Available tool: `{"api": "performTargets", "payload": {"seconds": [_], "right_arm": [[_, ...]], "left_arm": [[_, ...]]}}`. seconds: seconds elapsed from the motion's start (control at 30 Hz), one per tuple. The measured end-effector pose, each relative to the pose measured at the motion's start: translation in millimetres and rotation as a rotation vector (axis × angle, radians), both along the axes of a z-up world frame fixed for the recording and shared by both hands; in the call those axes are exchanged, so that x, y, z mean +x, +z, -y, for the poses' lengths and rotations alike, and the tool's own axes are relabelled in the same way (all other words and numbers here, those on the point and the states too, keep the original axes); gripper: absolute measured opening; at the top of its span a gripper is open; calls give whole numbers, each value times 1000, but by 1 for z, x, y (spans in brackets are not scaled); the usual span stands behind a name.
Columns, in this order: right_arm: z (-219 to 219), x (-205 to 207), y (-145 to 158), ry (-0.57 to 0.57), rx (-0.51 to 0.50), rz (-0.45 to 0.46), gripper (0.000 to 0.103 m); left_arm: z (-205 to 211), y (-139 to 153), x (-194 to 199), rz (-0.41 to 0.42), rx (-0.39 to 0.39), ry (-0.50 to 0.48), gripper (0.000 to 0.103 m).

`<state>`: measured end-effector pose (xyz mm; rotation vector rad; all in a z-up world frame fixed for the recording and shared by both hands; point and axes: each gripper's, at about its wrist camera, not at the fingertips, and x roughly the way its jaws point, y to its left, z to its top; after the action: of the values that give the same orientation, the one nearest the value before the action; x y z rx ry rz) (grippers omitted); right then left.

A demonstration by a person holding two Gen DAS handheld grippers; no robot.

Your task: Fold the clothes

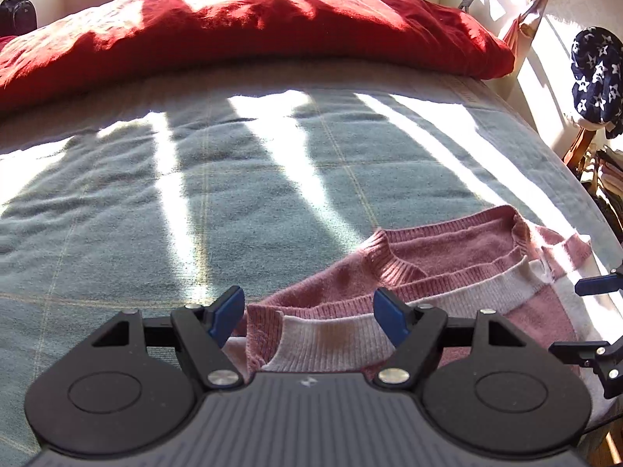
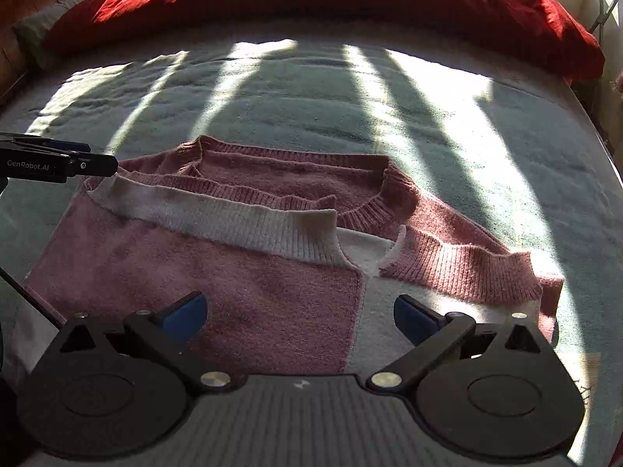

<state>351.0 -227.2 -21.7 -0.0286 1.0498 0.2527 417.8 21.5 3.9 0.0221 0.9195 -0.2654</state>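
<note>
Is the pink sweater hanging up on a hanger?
No, the pink sweater lies folded flat on the blue-green blanket, below the open right gripper.

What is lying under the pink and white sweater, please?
The sweater lies folded on a grey-green blanket that covers the bed. The blanket shows all around it. What is beneath the blanket, or tucked inside the sweater's folds, is covered and cannot be seen.
</note>
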Motion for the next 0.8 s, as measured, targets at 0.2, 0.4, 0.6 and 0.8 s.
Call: {"api": "performTargets", "payload": {"seconds": [0.2,0.4,0.6,0.8], "right_arm": [[-64,19,-10,129,-2,7,103],[-99,33,-32,215,-102,32,103],[-105,55,-31,242,-119,15,103],[-97,53,-4,210,-147,32,103]], "left_arm": [[-21,6,8,16,5,36,75],[-44,-3,10,-31,-72,70,75],[-51,-7,16,-58,-144,80,75],[-42,-5,23,-53,-191,58,75]]}}
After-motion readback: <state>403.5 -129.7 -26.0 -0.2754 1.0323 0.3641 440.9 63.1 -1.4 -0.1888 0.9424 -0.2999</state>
